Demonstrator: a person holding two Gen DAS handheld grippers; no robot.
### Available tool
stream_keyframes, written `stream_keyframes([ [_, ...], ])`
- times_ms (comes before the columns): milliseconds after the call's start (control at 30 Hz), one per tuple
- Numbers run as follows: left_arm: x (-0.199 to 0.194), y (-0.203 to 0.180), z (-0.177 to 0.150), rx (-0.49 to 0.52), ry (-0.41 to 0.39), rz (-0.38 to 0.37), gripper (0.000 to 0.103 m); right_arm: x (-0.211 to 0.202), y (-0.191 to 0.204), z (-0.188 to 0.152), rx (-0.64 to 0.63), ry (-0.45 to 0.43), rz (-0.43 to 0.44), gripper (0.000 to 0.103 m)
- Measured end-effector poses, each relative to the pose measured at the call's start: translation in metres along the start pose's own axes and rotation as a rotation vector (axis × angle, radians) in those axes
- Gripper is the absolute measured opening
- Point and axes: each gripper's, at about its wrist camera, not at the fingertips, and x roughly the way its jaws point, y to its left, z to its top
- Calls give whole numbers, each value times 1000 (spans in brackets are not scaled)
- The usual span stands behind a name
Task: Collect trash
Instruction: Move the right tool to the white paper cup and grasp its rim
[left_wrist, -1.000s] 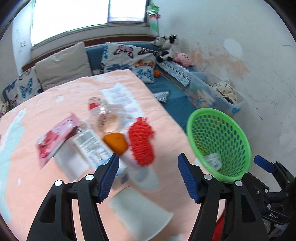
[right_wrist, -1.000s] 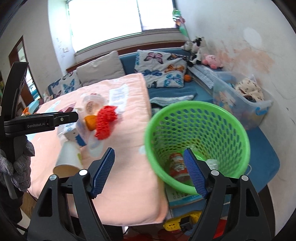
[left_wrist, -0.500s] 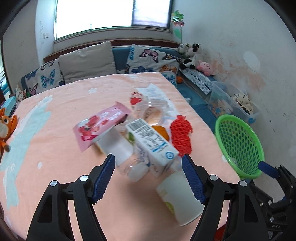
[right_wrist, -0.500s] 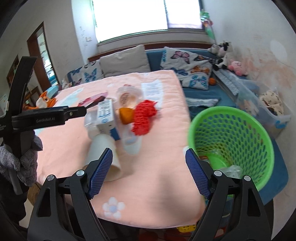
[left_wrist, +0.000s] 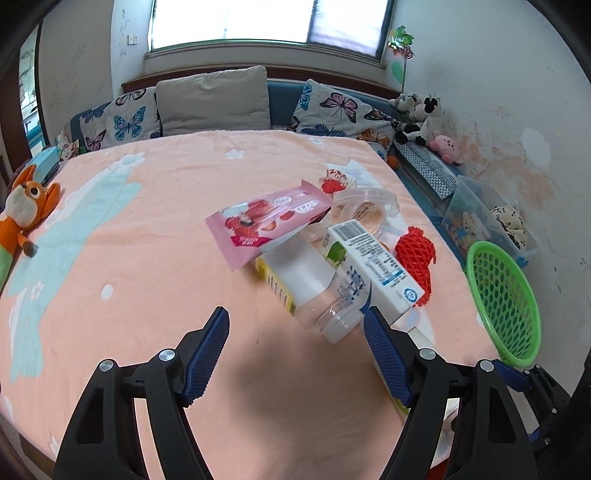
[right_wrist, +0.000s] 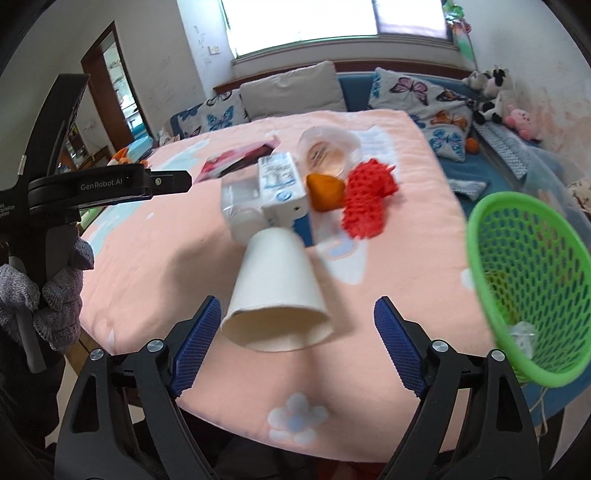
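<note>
- Both claws have swung away from the green mesh plastic basket (right_wrist: 532, 280) toward the litter pile; the basket now sits off to the right of each.
- Right claw (right_wrist: 297, 341), jaws spread and just been opening, is empty; the white paper cup (right_wrist: 275, 288) lies on its side just ahead, mouth toward it.
- Left claw (left_wrist: 295, 350), also spread and empty, faces the clear plastic bottle (left_wrist: 314, 291), white milk carton (left_wrist: 373, 262) and pink snack wrapper (left_wrist: 266, 225).
- Likely next: a fresh pickup.
- Bare peach desk cover (left_wrist: 147, 258) left of the left claw gives room; the desk edge runs close under the right claw.
</note>
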Motion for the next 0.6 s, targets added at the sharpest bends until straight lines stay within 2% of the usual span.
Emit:
stream_keyframes([
  [367,8,8,-9,-22,21,-1,73,30,0,-4,27,48,8,88],
  [600,13,7,-12,-24,31,-9,73,28,0,-3,27,49,16,76],
])
